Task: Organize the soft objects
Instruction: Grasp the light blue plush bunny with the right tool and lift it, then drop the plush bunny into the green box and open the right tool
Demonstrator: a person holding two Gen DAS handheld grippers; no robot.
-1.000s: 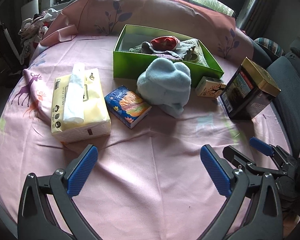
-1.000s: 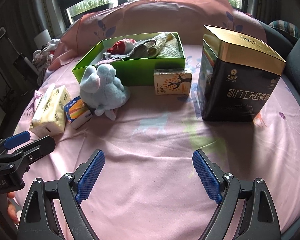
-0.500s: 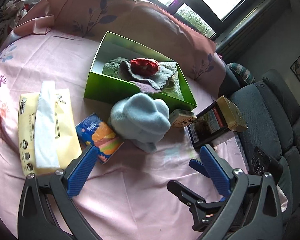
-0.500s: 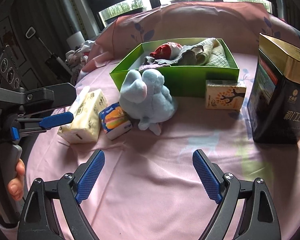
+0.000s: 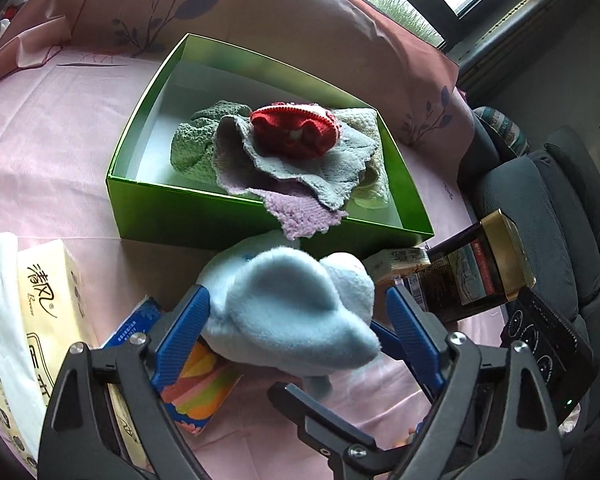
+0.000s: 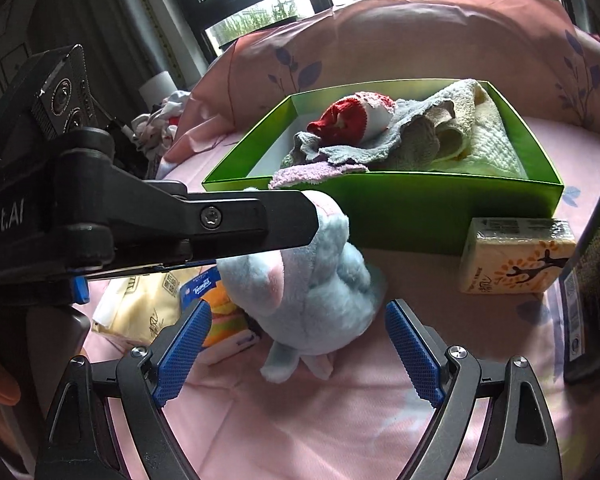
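Straddling the blue plush toy [image 5: 288, 312], both hand-held grippers, left [image 5: 298, 334] and right [image 6: 298, 346], stand apart.

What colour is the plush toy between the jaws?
Light blue, with pink inside its ear; the plush toy shows best in the right wrist view.

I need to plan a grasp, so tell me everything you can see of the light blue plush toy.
The plush toy is fluffy pale-blue fabric with pink patches, rounded, with small limbs. It sits on the pink cloth before the green box, against a colourful tissue pack. Both open grippers, left and right, bracket it.
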